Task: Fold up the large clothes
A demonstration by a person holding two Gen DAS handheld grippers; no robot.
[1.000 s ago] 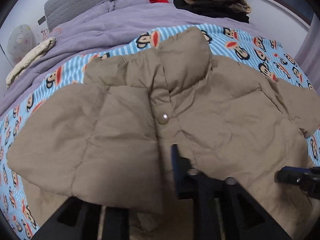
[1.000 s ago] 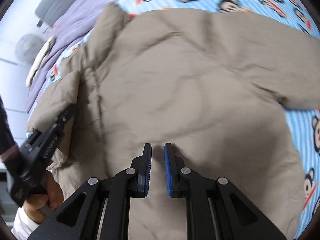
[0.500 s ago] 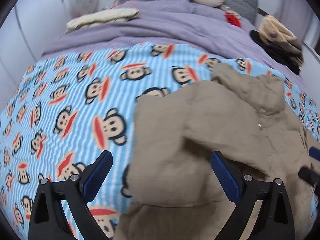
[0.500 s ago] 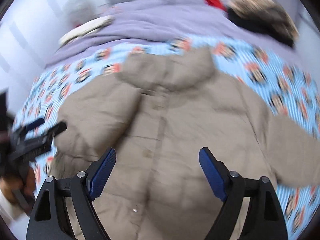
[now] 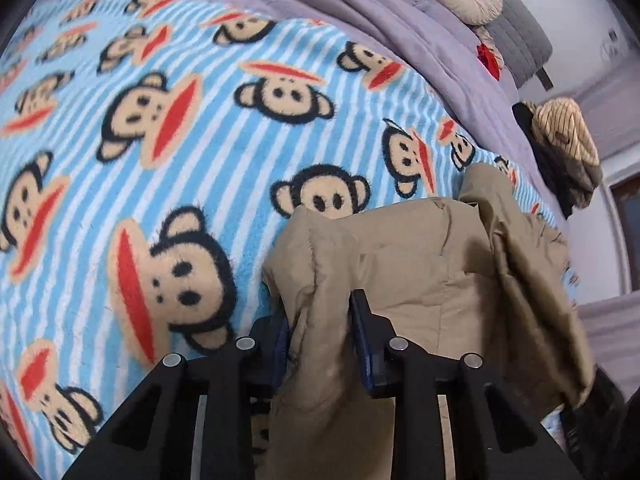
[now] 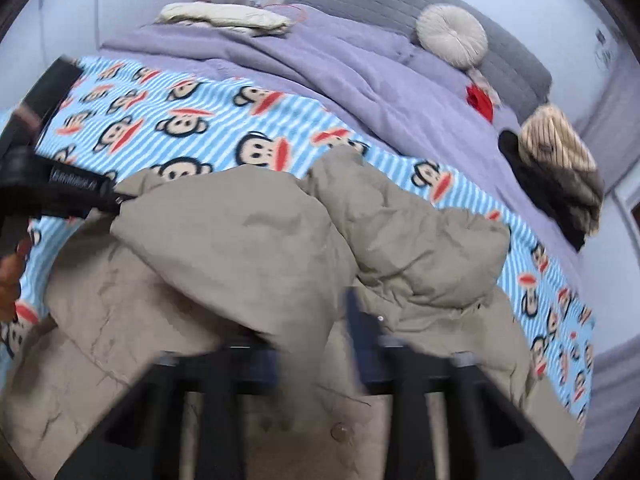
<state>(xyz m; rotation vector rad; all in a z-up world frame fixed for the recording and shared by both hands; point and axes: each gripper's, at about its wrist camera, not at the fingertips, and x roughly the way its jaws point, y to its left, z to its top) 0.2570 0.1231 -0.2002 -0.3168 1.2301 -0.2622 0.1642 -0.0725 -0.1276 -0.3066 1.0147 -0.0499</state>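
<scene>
A tan puffer jacket (image 6: 248,264) lies bunched on a blue striped monkey-print blanket (image 6: 192,120). In the left wrist view my left gripper (image 5: 320,332) is shut on a fold of the jacket's (image 5: 432,272) edge, with fabric pinched between the blue pads. In the right wrist view my right gripper (image 6: 316,340) is blurred and appears closed on jacket fabric draped over its left finger. The left gripper (image 6: 80,196) also shows there at the jacket's left edge.
The monkey blanket (image 5: 140,140) covers the near bed. Behind it lie a purple duvet (image 6: 340,64), a round beige cushion (image 6: 452,36), a red item (image 6: 480,100), a cream folded cloth (image 6: 224,16) and a pile of dark and striped clothes (image 6: 560,168) at the right.
Both grippers were wide open half a second ago above the jacket. Now both have closed on its fabric, and the jacket is more bunched up.
</scene>
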